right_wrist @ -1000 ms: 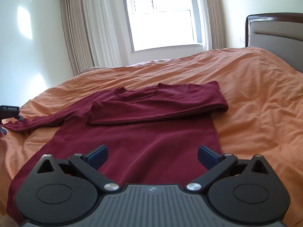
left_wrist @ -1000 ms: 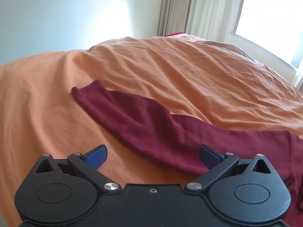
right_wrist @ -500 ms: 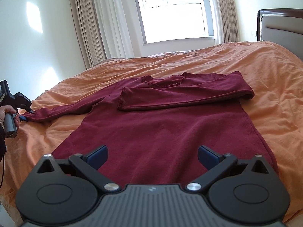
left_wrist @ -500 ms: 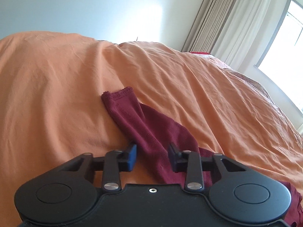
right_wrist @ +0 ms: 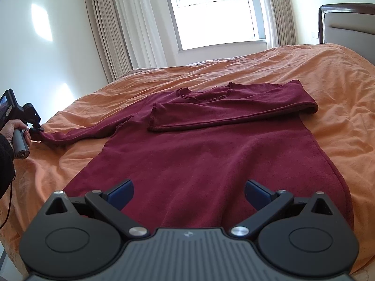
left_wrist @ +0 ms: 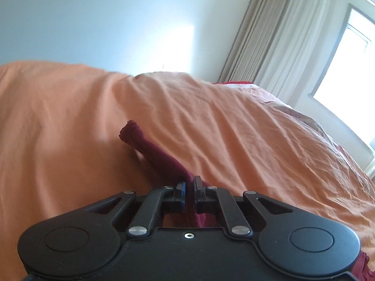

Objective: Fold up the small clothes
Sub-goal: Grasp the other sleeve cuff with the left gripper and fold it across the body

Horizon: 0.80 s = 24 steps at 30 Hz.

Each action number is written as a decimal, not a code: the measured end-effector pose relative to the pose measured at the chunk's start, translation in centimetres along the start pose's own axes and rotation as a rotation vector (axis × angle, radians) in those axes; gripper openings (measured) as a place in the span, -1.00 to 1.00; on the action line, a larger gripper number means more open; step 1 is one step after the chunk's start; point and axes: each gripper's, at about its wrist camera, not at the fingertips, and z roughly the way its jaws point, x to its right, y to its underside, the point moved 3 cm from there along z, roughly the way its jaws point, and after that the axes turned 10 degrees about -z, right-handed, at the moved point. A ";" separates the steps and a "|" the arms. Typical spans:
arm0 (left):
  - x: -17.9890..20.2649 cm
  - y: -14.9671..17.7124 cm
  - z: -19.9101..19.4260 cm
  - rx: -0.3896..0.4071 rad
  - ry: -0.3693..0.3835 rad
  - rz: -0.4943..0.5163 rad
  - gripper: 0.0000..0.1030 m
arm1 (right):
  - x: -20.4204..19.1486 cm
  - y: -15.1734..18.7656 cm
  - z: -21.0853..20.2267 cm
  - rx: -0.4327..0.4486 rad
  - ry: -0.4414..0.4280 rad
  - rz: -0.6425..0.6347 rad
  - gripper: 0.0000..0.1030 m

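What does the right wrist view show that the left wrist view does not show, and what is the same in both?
Only the right wrist view: the whole maroon sweater lying flat, one sleeve already folded across its chest, the open right gripper above the hem, the headboard, and the hand that holds the left gripper.

Only the left wrist view: the pads shut on the other sleeve, with its cuff raised off the bed.

Both: the orange bedcover, the curtains and the window.
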 end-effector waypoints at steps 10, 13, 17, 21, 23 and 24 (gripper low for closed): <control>15.7 4.7 -9.7 0.142 0.429 0.427 -0.91 | 1.8 0.3 -0.4 0.013 0.038 0.047 1.00; 19.5 9.6 -12.7 0.099 0.582 0.582 -0.91 | 2.6 0.5 -0.7 0.002 0.082 0.058 1.00; 22.1 16.4 -14.3 -0.035 0.711 0.708 -0.91 | 3.9 1.0 -1.4 -0.003 0.126 0.085 1.00; 22.6 22.9 -14.2 -0.151 0.751 0.806 -0.90 | 5.2 1.9 -2.3 -0.012 0.160 0.109 1.00; 21.9 25.1 -13.5 -0.211 0.757 0.819 -0.89 | 5.6 2.2 -2.6 -0.017 0.173 0.118 1.00; 21.7 25.9 -13.3 -0.242 0.760 0.822 -0.85 | 5.8 2.4 -2.8 -0.018 0.176 0.124 1.00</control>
